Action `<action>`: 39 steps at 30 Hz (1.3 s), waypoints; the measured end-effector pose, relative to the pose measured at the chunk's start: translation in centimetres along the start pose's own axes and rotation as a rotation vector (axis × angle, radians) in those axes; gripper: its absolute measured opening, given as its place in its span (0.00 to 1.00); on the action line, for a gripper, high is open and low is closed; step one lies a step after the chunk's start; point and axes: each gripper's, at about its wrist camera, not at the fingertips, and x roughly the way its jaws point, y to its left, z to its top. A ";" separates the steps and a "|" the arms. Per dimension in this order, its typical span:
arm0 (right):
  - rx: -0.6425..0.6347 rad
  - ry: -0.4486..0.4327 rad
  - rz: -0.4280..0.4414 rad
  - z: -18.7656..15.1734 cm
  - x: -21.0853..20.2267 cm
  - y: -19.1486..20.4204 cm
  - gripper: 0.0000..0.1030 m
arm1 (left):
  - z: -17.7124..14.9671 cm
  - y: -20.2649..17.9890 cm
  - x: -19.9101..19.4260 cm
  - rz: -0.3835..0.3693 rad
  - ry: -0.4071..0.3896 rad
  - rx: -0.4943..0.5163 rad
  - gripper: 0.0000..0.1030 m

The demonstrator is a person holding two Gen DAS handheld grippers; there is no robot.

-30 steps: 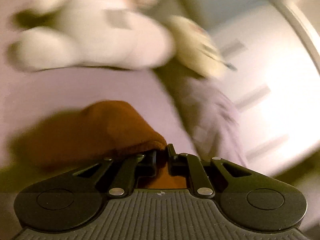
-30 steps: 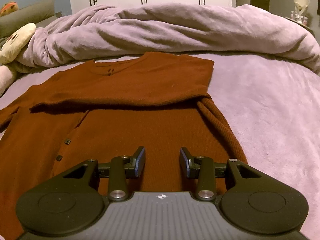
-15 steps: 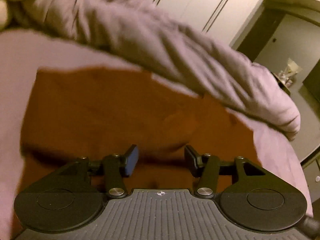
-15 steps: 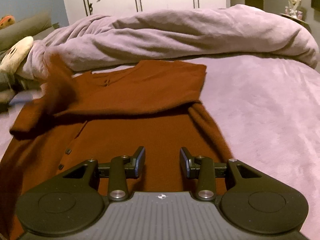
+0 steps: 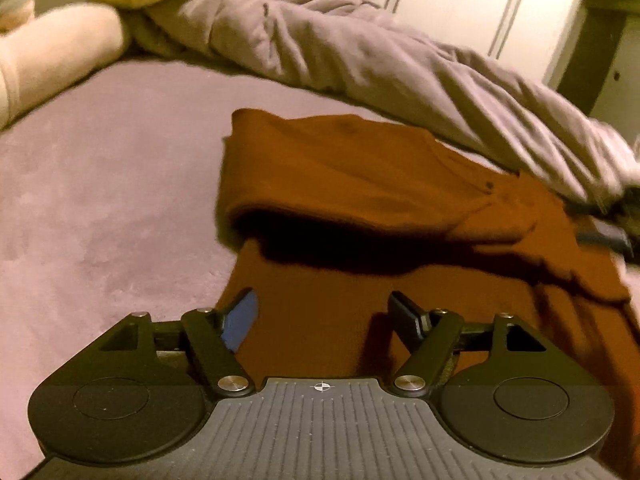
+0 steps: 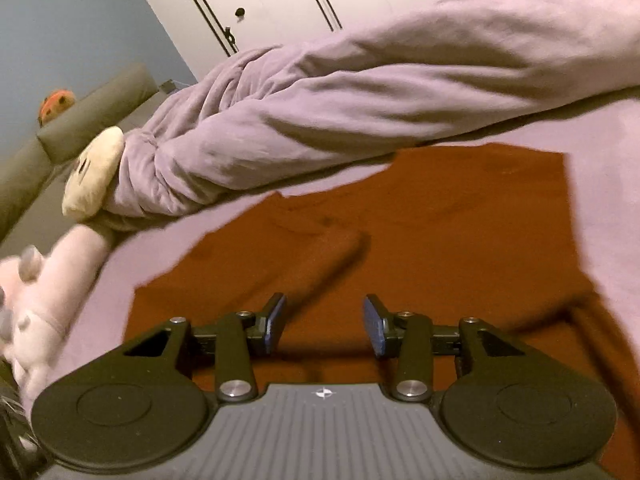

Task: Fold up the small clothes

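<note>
While the rust-brown cardigan (image 5: 360, 320) lies spread on the bed (image 5: 100, 200), both sleeves already look folded in across the chest, so I'd say the next job is bringing the hem up toward the collar. To do that well, I'd grab the bottom edge at both corners at once, lift just enough to clear the knit, and lay it down evenly so the sleeve (image 6: 316, 264) underneath doesn't bunch or slide out. The fabric looks soft and floppy, so a one-sided pull would probably skew the whole thing.

The bed is covered in a lilac fleecy sheet, with a big rumpled duvet (image 6: 360, 92) of the same colour heaped along the far side, just behind the cardigan's collar end. Beyond that are white wardrobe doors (image 6: 260, 8) and a blue-grey wall. Off to the side sit a pale pink plush toy (image 6: 36, 308) and a cream cushion (image 6: 94, 176) tucked against the duvet.

The left gripper (image 5: 324, 316) hangs over the cardigan's lower body; its fingers have just been opening and stand wide apart, nothing between them. The right gripper (image 6: 324, 324) hovers above the folded sleeve area, its fingers spreading a little too, parted and empty, no cloth pinched.
</note>
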 end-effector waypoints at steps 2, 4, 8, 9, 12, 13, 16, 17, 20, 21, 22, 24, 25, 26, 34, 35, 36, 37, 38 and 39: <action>-0.027 0.013 -0.017 1.3 2.1 1.7 0.40 | -0.4 -0.5 -0.8 0.020 -0.017 0.020 0.76; -0.095 0.015 -0.027 2.0 3.8 3.6 0.40 | -0.6 -0.2 -1.6 0.015 -0.023 0.007 0.78; -0.240 0.063 -0.033 2.6 7.6 7.2 0.40 | -0.7 1.0 -2.4 0.010 -0.001 -0.044 0.78; -0.275 0.093 -0.030 2.7 8.6 8.0 0.40 | -0.7 1.2 -2.8 0.005 -0.001 -0.052 0.78; -0.357 0.207 -0.003 2.5 11.1 9.3 0.40 | -0.6 1.4 -3.5 0.016 -0.008 -0.039 0.81; -0.399 0.265 -0.002 2.2 11.8 9.6 0.40 | -0.6 1.4 -3.7 0.025 -0.014 -0.032 0.82; -0.548 0.346 -0.064 0.8 11.1 9.7 0.40 | -0.5 1.9 -4.0 0.032 -0.024 -0.048 0.83; -0.554 0.336 -0.058 0.6 9.6 9.2 0.40 | -0.5 2.2 -4.2 0.027 -0.025 -0.060 0.84; -0.506 0.344 -0.130 -0.6 5.5 6.5 0.46 | -0.6 2.2 -4.0 0.017 -0.018 -0.084 0.85; -0.501 0.341 -0.169 -1.4 4.5 5.6 0.47 | -0.7 2.0 -3.8 0.018 -0.013 -0.084 0.85; -0.494 0.330 -0.200 -2.2 3.4 4.6 0.48 | -0.7 1.8 -3.8 0.022 -0.008 -0.080 0.85; -0.419 0.299 -0.190 -2.9 1.6 3.0 0.48 | -0.8 1.2 -3.6 0.022 -0.005 -0.062 0.85; -0.356 0.288 -0.166 -2.8 0.9 2.3 0.48 | -0.9 0.9 -3.6 0.026 -0.005 -0.051 0.86; -0.287 0.269 -0.138 -2.4 0.4 1.6 0.49 | -1.0 0.7 -3.5 0.033 -0.005 -0.043 0.86; -0.065 0.169 -0.073 3.9 3.7 0.2 0.59 | -1.7 1.7 -4.6 0.045 0.009 -0.055 0.89; -0.042 0.158 -0.074 4.6 4.5 0.0 0.59 | -1.8 1.9 -4.6 0.047 0.014 -0.052 0.89; -0.029 0.146 -0.078 5.1 5.2 -0.1 0.59 | -1.8 2.0 -4.7 0.049 0.017 -0.052 0.89; -0.026 0.138 -0.083 5.6 5.7 0.0 0.59 | -1.9 2.2 -4.8 0.049 0.016 -0.053 0.89; -0.032 0.130 -0.087 5.9 6.3 0.3 0.59 | -1.9 2.3 -4.9 0.050 0.014 -0.056 0.89; -0.044 0.121 -0.082 6.0 6.7 0.8 0.59 | -1.9 2.4 -4.9 0.052 0.012 -0.061 0.89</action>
